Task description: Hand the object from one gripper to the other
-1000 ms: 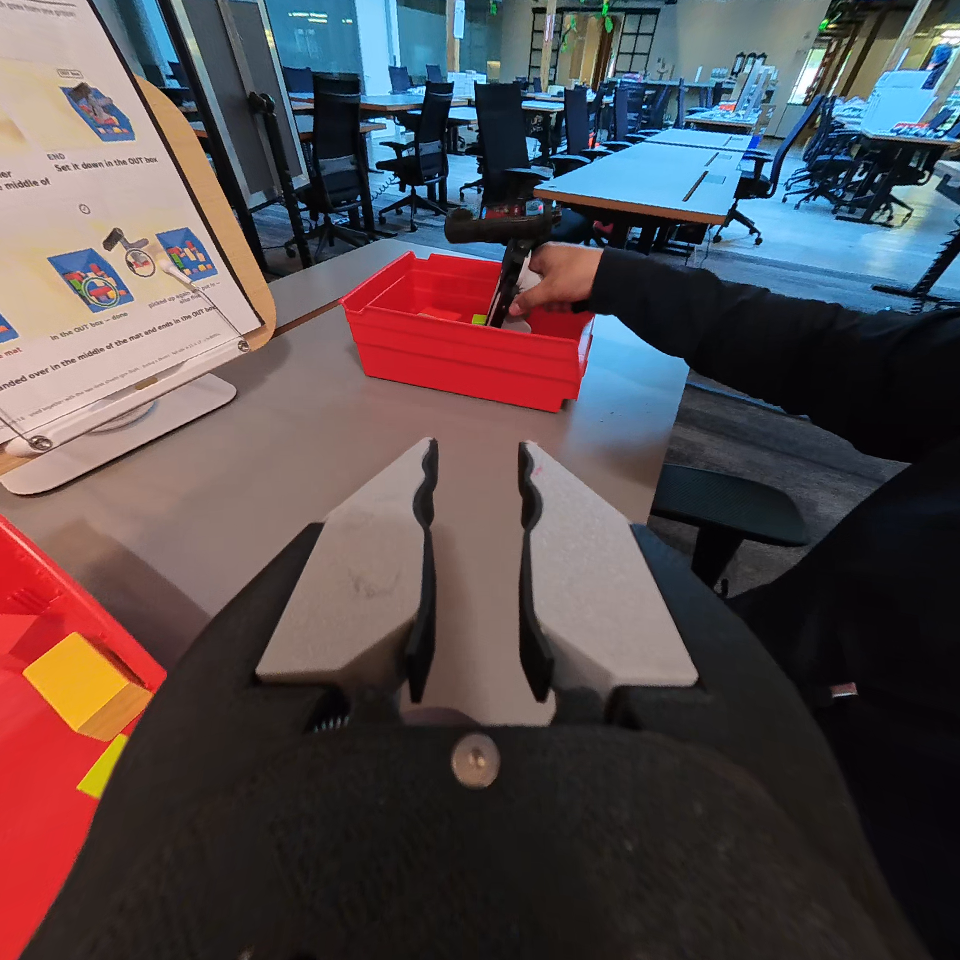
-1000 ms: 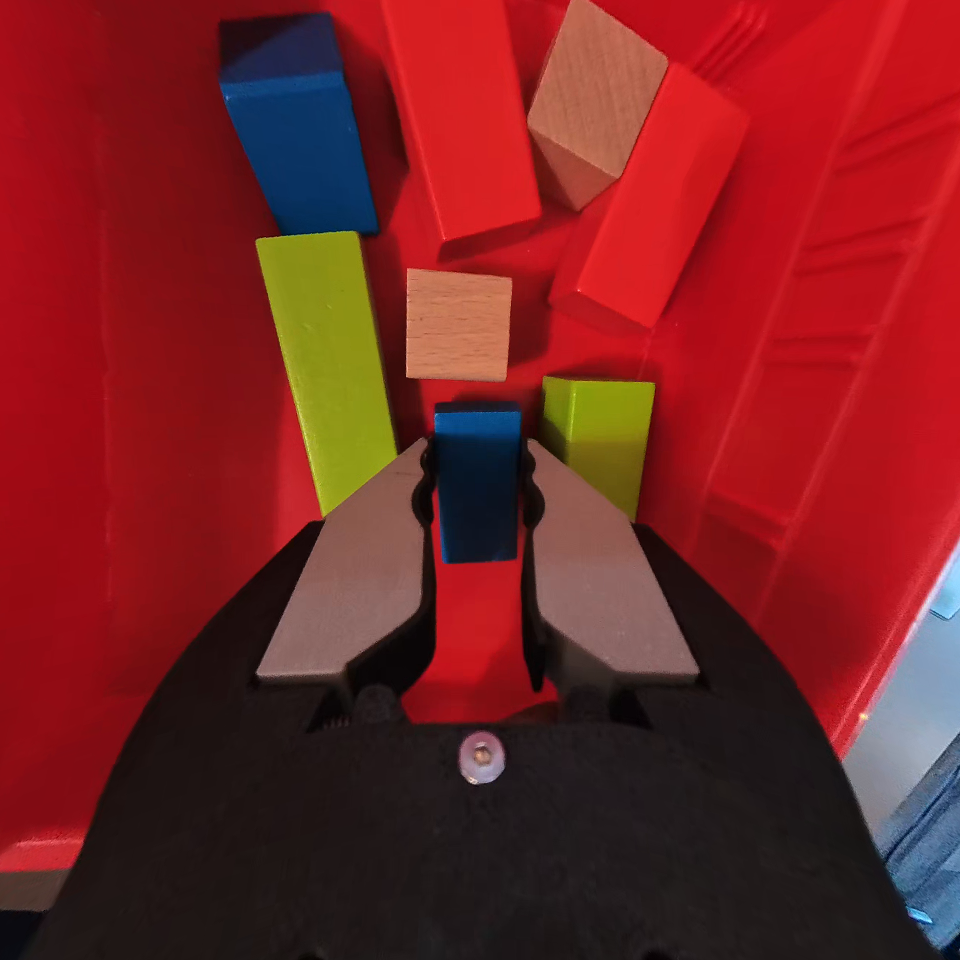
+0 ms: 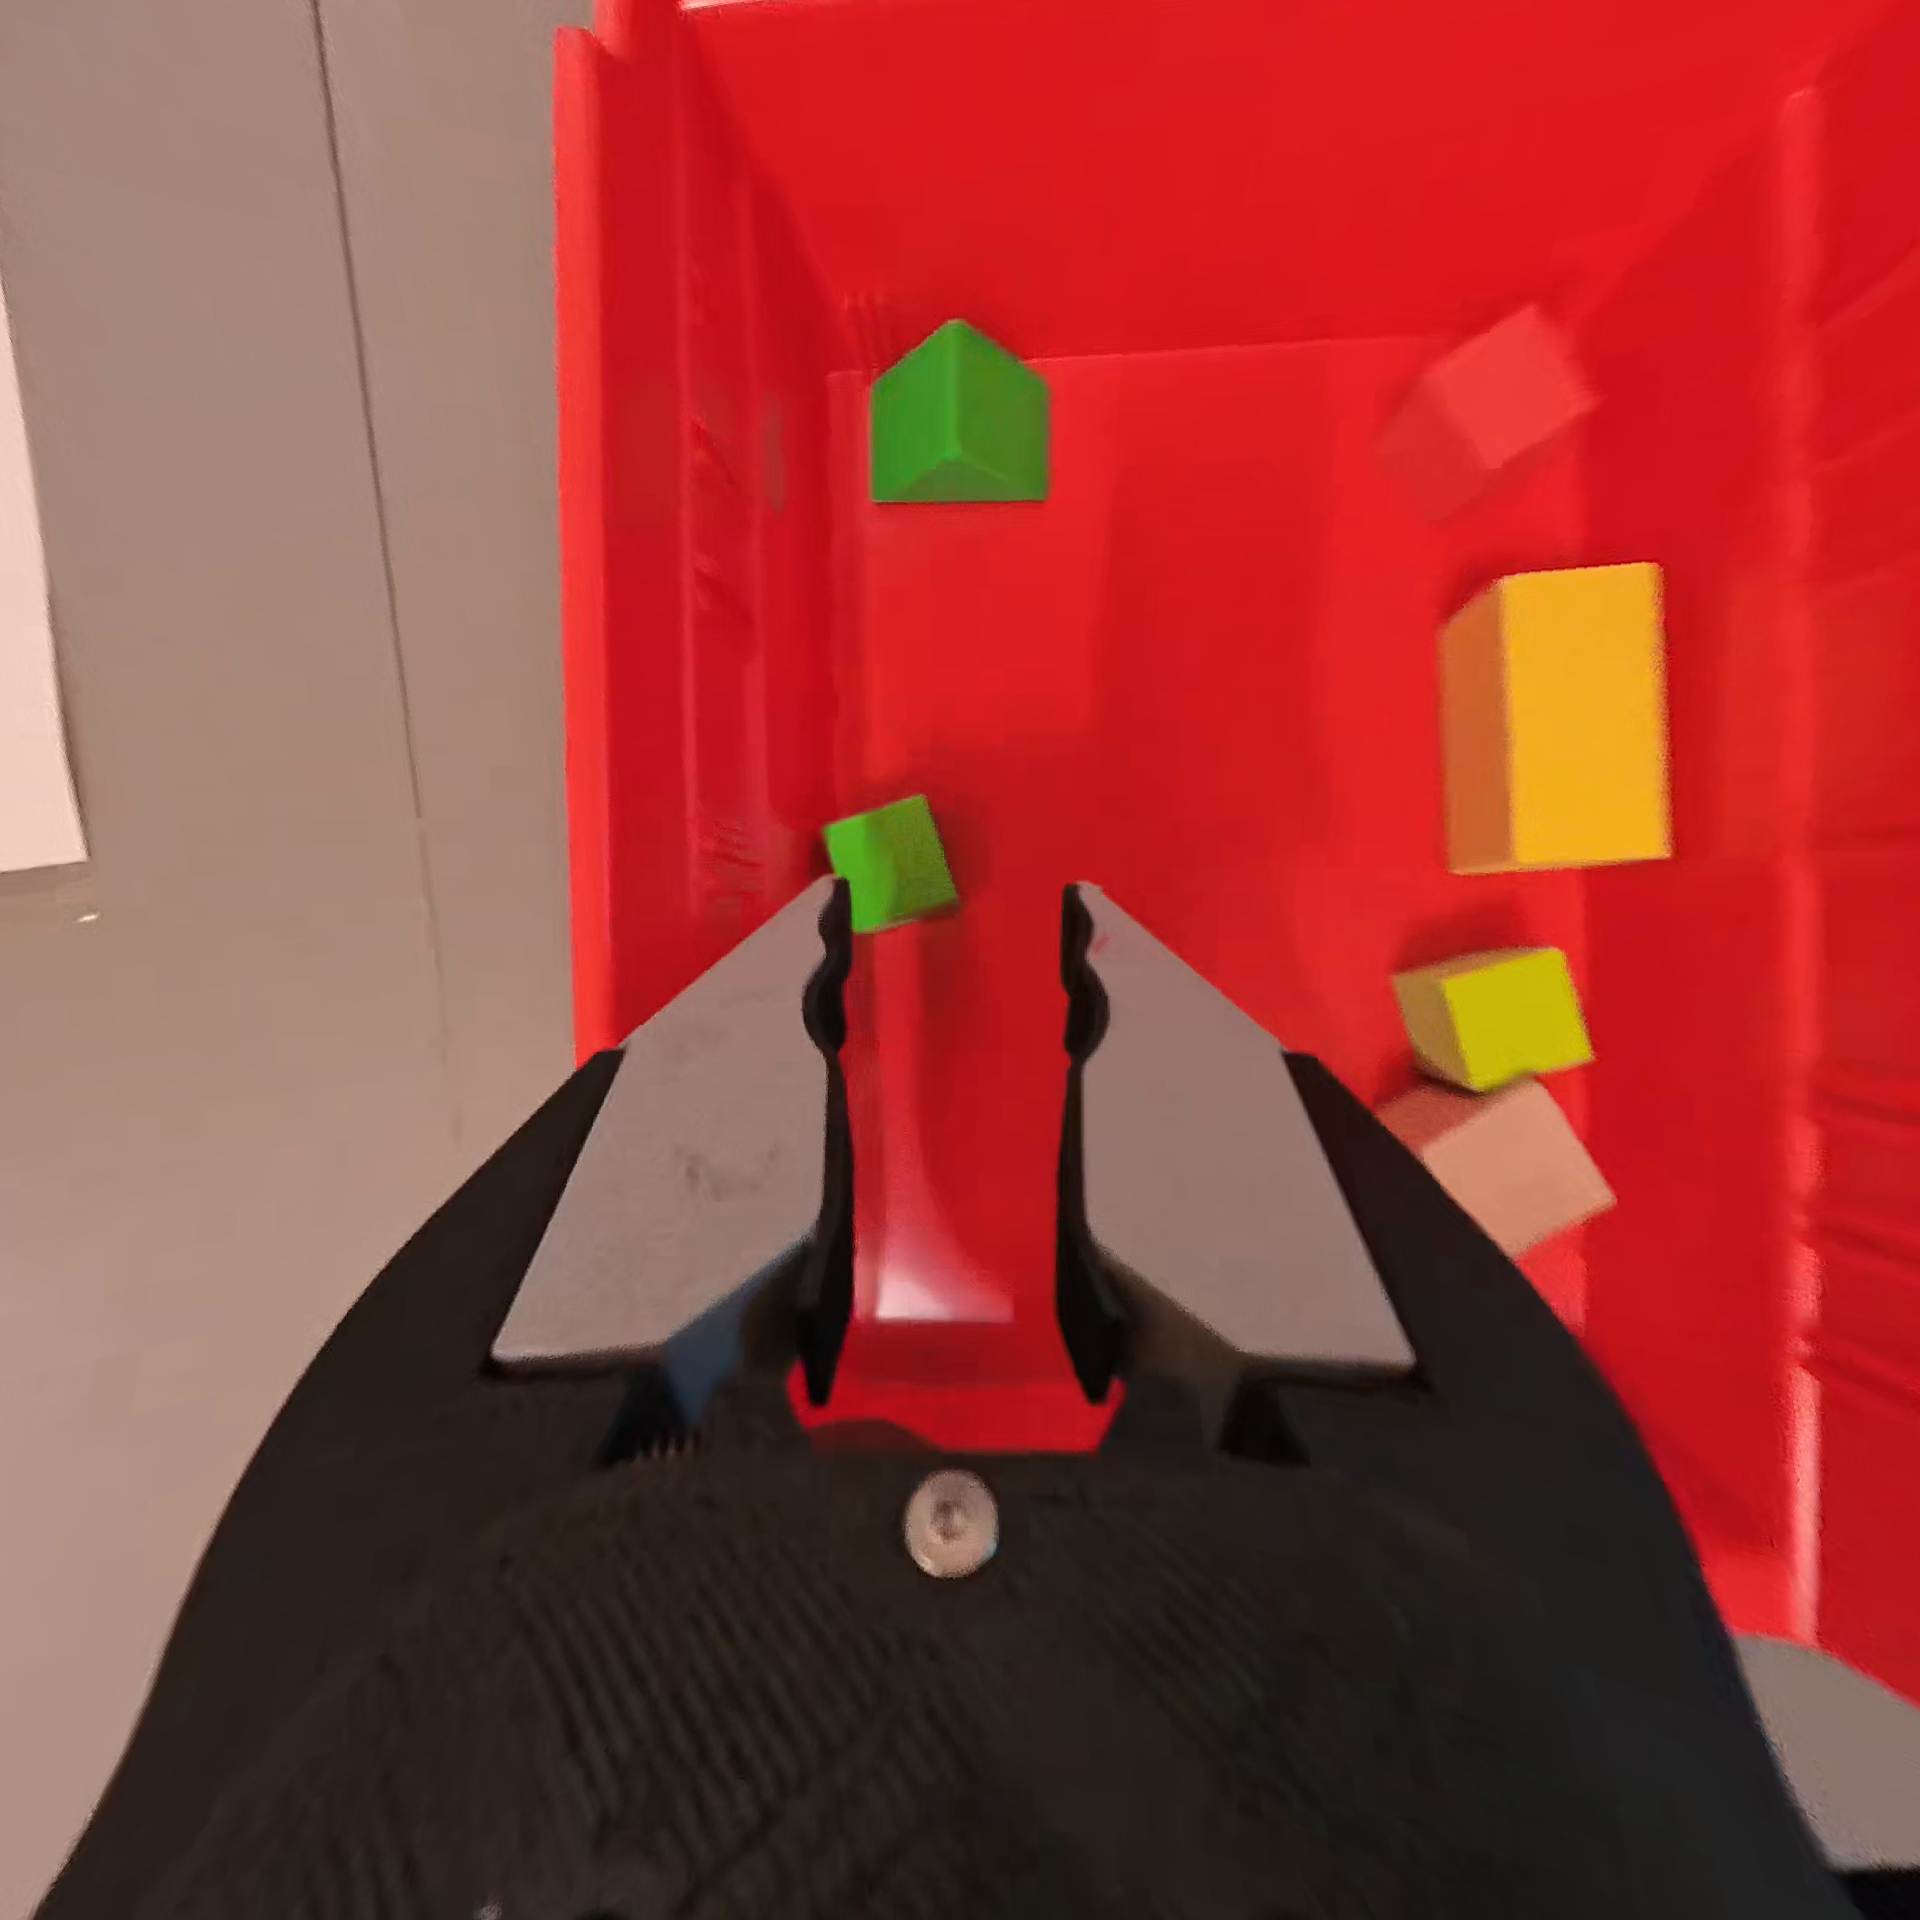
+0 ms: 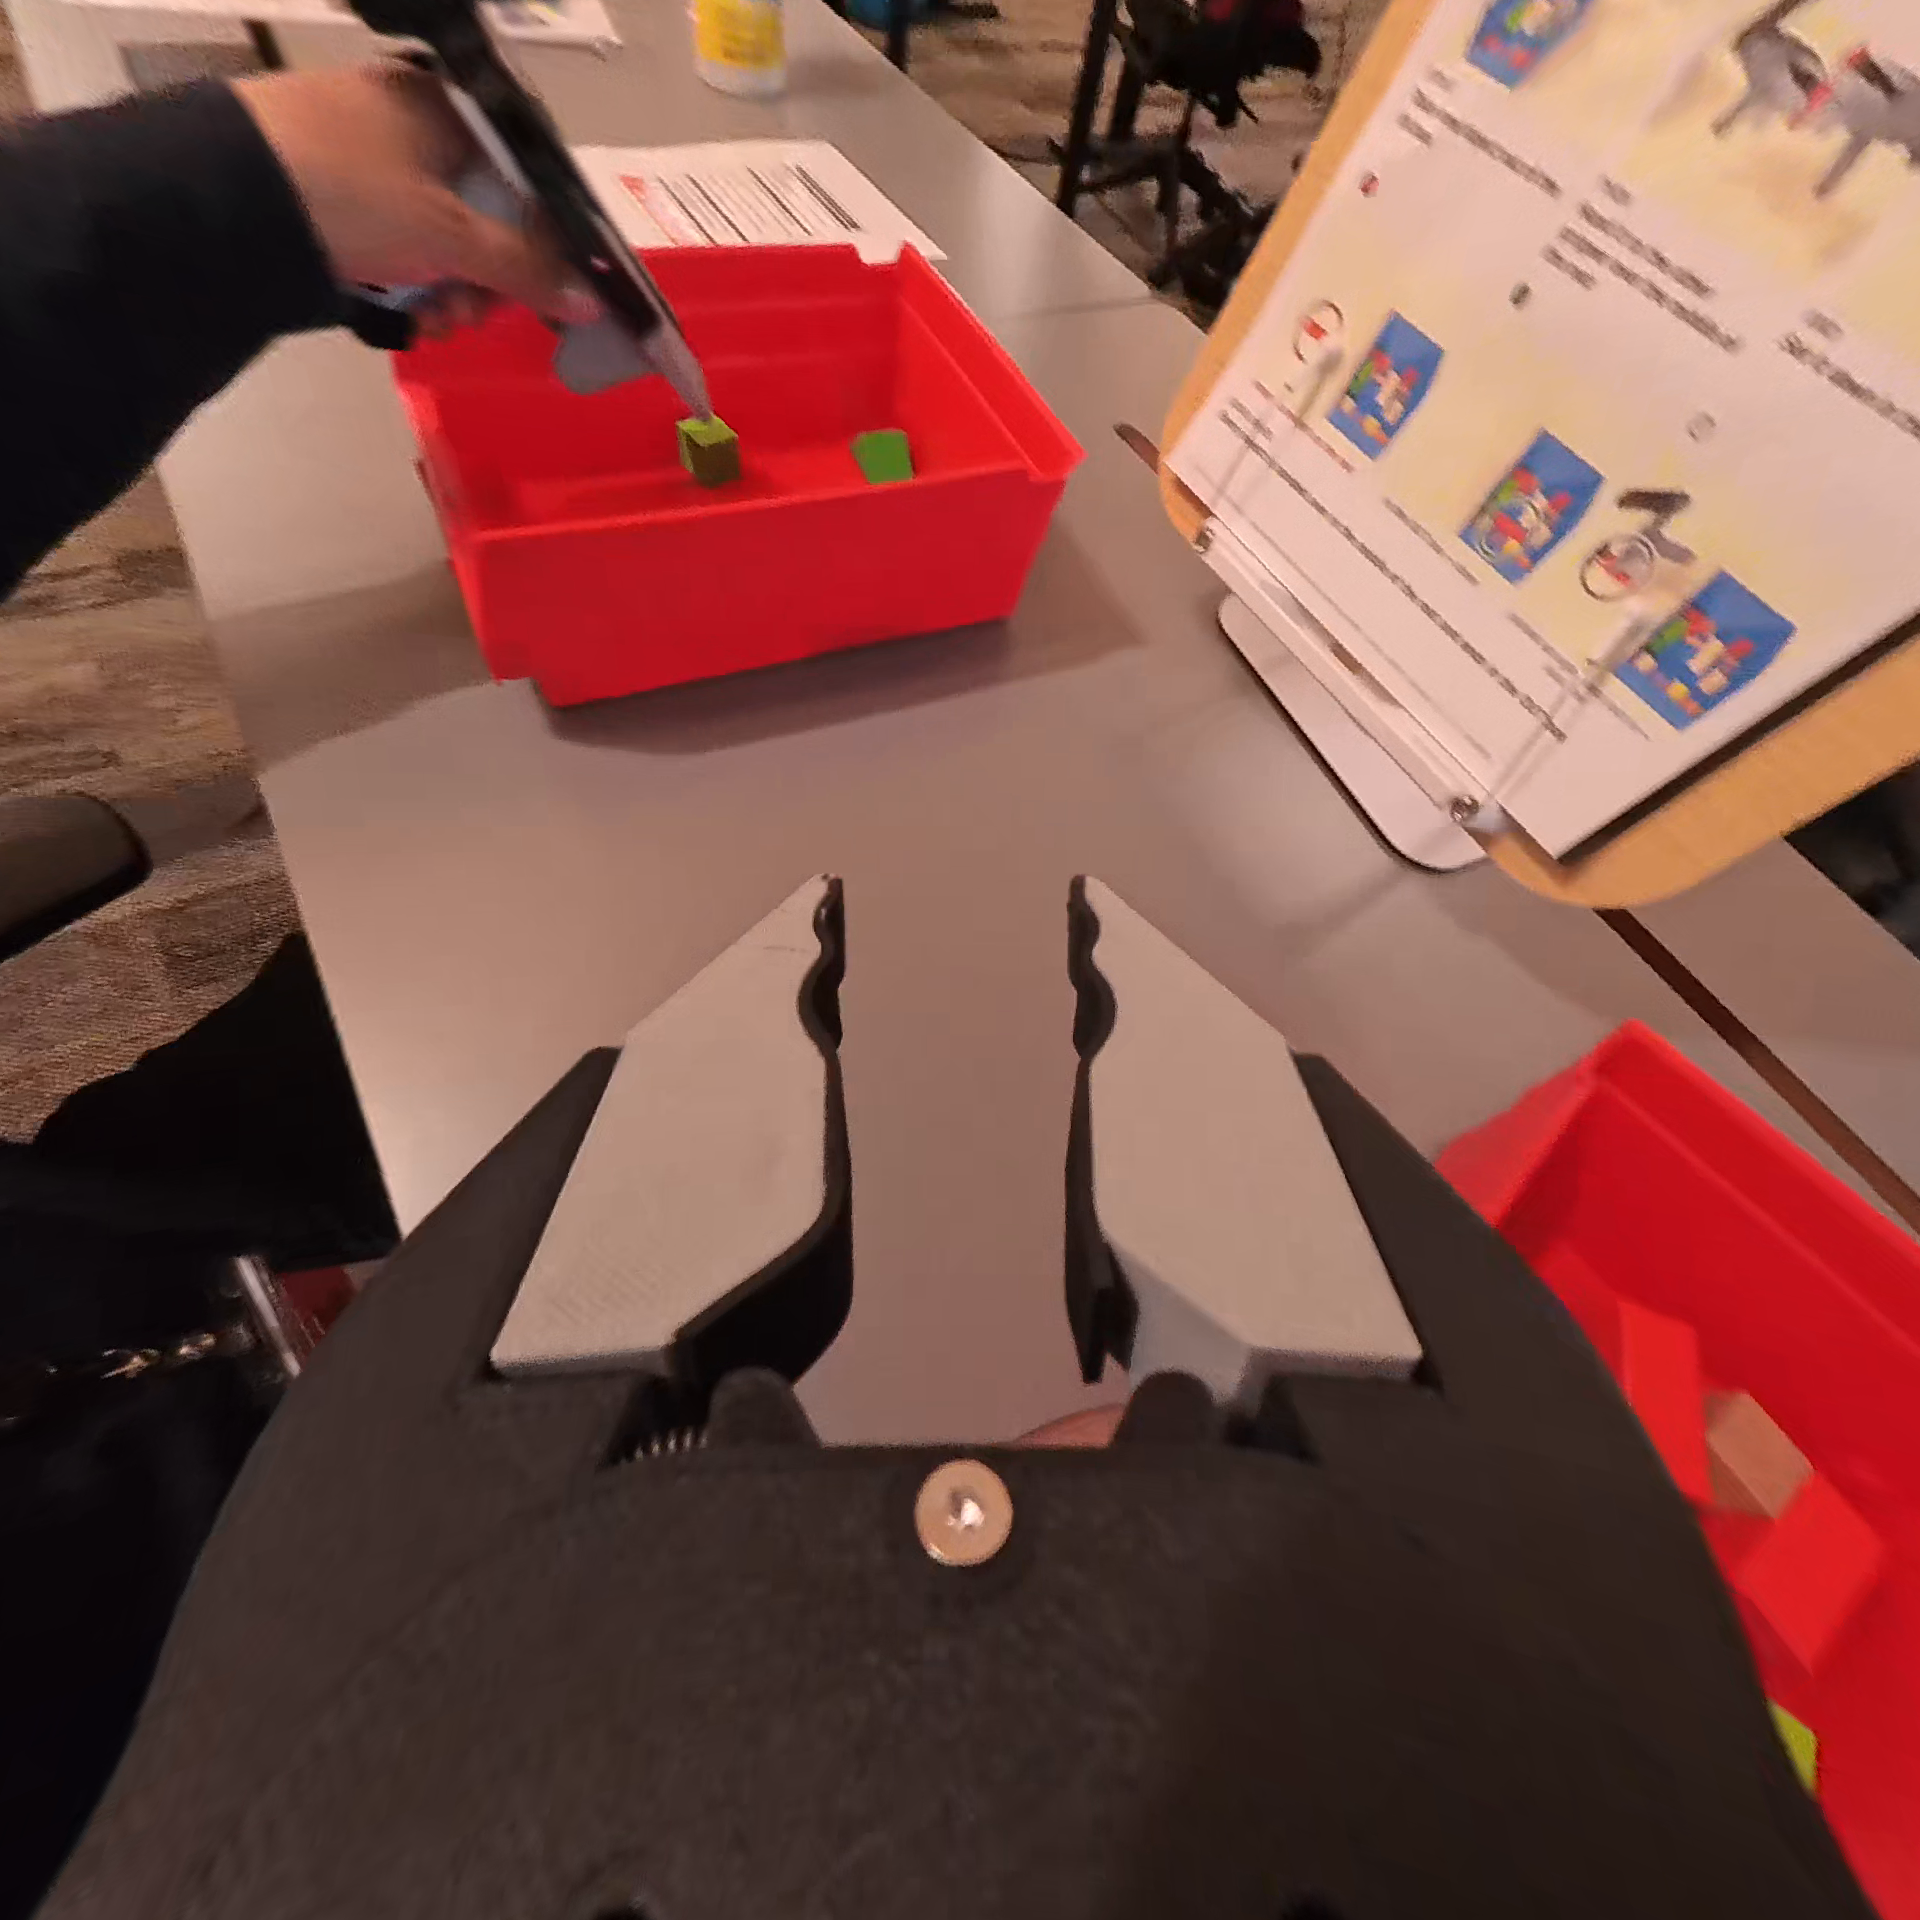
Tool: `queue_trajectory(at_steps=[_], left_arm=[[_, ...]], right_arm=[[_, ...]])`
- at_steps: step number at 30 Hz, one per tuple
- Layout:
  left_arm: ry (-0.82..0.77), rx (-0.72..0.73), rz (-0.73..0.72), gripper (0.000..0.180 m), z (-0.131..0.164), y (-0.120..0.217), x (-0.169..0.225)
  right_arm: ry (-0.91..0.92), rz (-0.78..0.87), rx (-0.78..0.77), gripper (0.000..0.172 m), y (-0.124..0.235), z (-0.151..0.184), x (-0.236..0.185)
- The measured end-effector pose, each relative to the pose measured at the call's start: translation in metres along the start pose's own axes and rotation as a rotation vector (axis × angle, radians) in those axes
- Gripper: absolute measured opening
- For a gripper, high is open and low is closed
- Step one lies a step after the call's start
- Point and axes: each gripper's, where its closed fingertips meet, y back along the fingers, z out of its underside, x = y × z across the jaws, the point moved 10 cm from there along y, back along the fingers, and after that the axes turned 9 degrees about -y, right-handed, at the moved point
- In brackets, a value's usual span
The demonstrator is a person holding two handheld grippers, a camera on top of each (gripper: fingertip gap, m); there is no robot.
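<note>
My left gripper [image 3: 954, 894] is open and empty, pointing down into a red bin [image 3: 665, 520]. A small green cube [image 3: 891, 862] lies on the bin floor just past my left fingertip [image 3: 821, 914], not between the pads. A green roof-shaped block [image 3: 958, 421], a yellow block [image 3: 1569, 717], a lime cube [image 3: 1496, 1013], a plain wooden block [image 3: 1507, 1164] and a red cube [image 3: 1486, 405] also lie in the bin. My right gripper [image 4: 954, 888] is open and empty above the grey table [image 4: 935, 790]. The right wrist view shows the left gripper [image 4: 696, 400] above the green cube [image 4: 708, 450].
A hand [image 4: 416, 197] holds the left gripper over the far red bin [image 4: 748, 603]. A second red bin [image 4: 1683, 1226] with blocks sits at the lower right. An instruction sheet on a stand [image 4: 1558, 416] stands at the right. A paper sheet [image 4: 748, 192] lies behind the far bin. Across from one pair of fingers to the other is roughly 45 centimetres. To the plain wooden block [image 3: 1507, 1164]: left tips about 11 centimetres, right tips about 35 centimetres.
My left gripper moved from above the table down into its bin. My right gripper left its bin and now hovers over the table, wider open, without the blue block that was between its fingers.
</note>
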Motion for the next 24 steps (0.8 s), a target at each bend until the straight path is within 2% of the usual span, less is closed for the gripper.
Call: queue_trajectory(at_steps=[7,10,12,14,16,18,20,24], left_arm=[[-0.002,-0.178,-0.052,0.029,-0.005,-0.030,-0.002],[-0.013,-0.182,-0.108,0.021,-0.007,-0.035,-0.005],[0.006,-0.185,-0.091,0.027,-0.009,-0.037,-0.006],[0.048,-0.174,-0.016,0.051,-0.011,-0.037,-0.004],[0.069,-0.170,0.032,0.062,-0.014,-0.034,0.000],[0.058,-0.169,0.085,0.062,-0.014,-0.032,0.007],[0.041,-0.163,0.101,0.050,-0.014,-0.030,0.012],[0.023,-0.169,0.063,0.054,-0.013,-0.032,0.011]], right_arm=[[-0.004,-0.073,0.064,0.042,0.006,0.006,-0.006],[-0.001,-0.059,0.085,0.042,0.013,0.007,-0.002],[-0.011,-0.073,0.093,0.042,0.016,0.008,-0.001],[-0.012,-0.065,0.096,0.042,0.018,0.009,0.001],[-0.009,-0.059,0.097,0.042,0.021,0.010,0.002],[-0.001,-0.056,0.111,0.042,0.026,0.010,0.002],[0.001,-0.054,0.127,0.041,0.030,0.009,0.001],[0.001,-0.041,0.132,0.042,0.034,0.009,0.003]])
